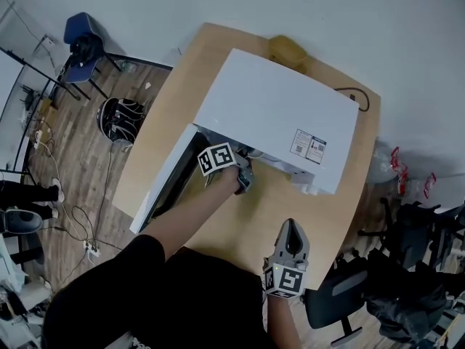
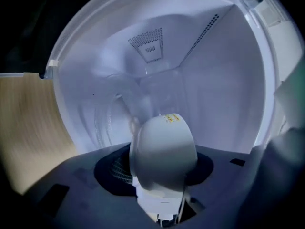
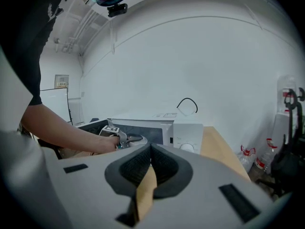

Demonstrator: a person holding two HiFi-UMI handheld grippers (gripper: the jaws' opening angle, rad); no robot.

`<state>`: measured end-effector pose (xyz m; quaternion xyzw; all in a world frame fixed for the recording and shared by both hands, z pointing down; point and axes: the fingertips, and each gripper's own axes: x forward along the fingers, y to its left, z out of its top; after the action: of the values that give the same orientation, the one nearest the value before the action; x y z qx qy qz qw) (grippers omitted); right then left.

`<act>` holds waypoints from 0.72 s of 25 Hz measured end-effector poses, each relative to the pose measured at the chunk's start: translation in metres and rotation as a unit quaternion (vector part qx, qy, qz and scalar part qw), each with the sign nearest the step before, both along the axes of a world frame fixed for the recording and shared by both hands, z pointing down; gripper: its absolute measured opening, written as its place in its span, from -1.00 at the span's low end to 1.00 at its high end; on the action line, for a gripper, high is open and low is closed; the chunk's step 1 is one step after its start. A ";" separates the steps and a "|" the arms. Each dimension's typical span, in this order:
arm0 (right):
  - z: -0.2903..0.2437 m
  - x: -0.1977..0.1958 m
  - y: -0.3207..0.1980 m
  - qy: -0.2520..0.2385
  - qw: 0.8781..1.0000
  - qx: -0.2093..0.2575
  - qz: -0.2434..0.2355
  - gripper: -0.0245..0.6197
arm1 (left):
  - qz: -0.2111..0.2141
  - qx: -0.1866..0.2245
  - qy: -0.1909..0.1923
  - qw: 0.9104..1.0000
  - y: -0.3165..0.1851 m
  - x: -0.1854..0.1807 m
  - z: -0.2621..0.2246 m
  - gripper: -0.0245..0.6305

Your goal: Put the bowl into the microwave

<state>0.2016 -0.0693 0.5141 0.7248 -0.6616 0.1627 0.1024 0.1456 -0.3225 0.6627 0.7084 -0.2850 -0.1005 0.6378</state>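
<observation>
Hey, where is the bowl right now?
In the left gripper view the bowl is centre-low, clamped in the left gripper, at the mouth of the open microwave.

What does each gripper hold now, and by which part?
The left gripper holds the white bowl by its rim, inside the microwave. The right gripper holds nothing; its jaws are together.

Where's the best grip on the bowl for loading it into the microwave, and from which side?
Probably its rim, as the left gripper has it now: the bowl is a wide, rounded shell with only the thin wall narrow enough to pinch. Come in from the front, through the open door, the only open side of the microwave.
</observation>
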 end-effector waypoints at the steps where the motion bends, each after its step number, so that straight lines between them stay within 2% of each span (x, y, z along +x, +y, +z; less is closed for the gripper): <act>1: 0.002 0.004 0.001 0.000 1.000 -0.002 0.002 -0.74 | 0.004 -0.004 0.001 1.000 -0.002 0.004 0.002 -0.30; 8: 0.007 0.014 0.003 -0.002 1.000 -0.010 0.013 -0.74 | 0.027 -0.029 -0.002 0.999 -0.013 0.013 0.015 -0.30; 11: 0.005 0.012 0.003 -0.005 1.000 -0.013 0.013 -0.74 | 0.031 -0.023 0.001 0.999 -0.018 0.015 0.017 -0.30; 14: 0.004 0.010 0.002 -0.005 1.000 -0.011 0.009 -0.74 | 0.034 -0.013 -0.021 0.999 -0.022 0.015 0.017 -0.30; 18: -0.005 0.004 -0.002 0.000 1.000 0.010 -0.023 -0.74 | 0.029 0.013 -0.067 0.997 -0.024 0.010 0.016 -0.30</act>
<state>0.2054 -0.0712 0.5089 0.7100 -0.6800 0.1539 0.0986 0.1552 -0.3463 0.6787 0.7300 -0.3048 -0.0377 0.6106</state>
